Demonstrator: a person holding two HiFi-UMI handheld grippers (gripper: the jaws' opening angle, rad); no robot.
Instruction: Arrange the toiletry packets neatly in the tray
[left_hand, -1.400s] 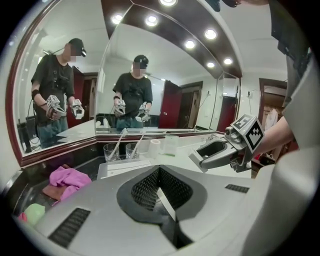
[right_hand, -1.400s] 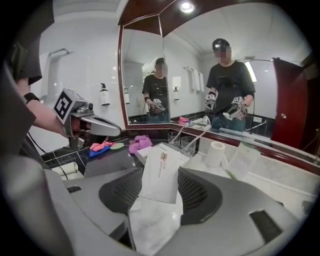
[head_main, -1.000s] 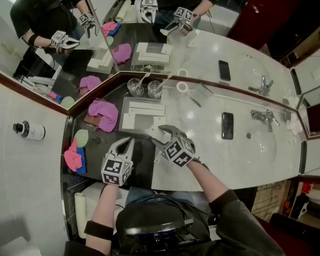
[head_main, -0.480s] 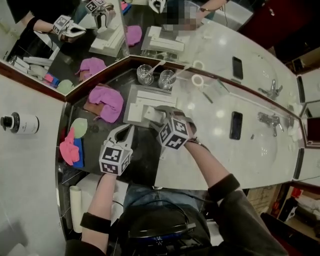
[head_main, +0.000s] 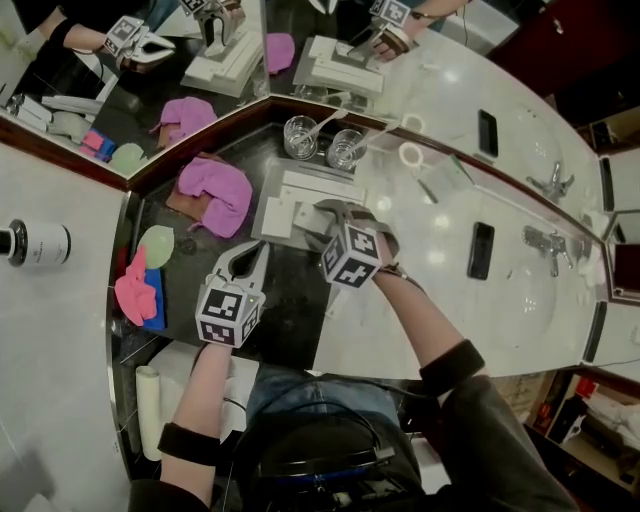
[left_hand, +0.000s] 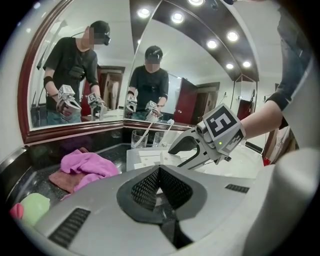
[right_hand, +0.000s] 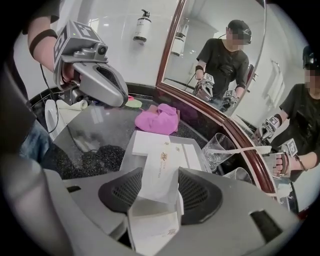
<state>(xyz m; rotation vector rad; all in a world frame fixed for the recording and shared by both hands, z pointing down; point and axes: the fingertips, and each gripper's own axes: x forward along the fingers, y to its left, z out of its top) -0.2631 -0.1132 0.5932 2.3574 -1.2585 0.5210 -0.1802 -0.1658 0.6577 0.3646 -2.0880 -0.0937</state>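
Note:
A grey tray (head_main: 268, 236) sits on the dark counter near the mirror corner, with white toiletry packets (head_main: 312, 186) lying flat in it. My right gripper (head_main: 322, 216) hangs over the tray's near side. In the right gripper view it (right_hand: 158, 182) is shut on a white packet (right_hand: 159, 172), held lengthwise over the tray (right_hand: 194, 148). A second white packet (right_hand: 152, 230) lies under the jaws. My left gripper (head_main: 257, 251) hovers over the dark counter just left of the tray, shut and holding nothing (left_hand: 159, 172).
A pink cloth (head_main: 215, 190) lies left of the tray. Two glasses (head_main: 300, 136) stand behind it against the mirror. A green sponge (head_main: 156, 246) and a pink and blue cloth (head_main: 137, 296) are at far left. A phone (head_main: 482, 250) and tap (head_main: 545, 245) lie to the right.
My right gripper has carried the white packet forward and left from the counter's light part to over the tray. The left gripper has stayed where it was.

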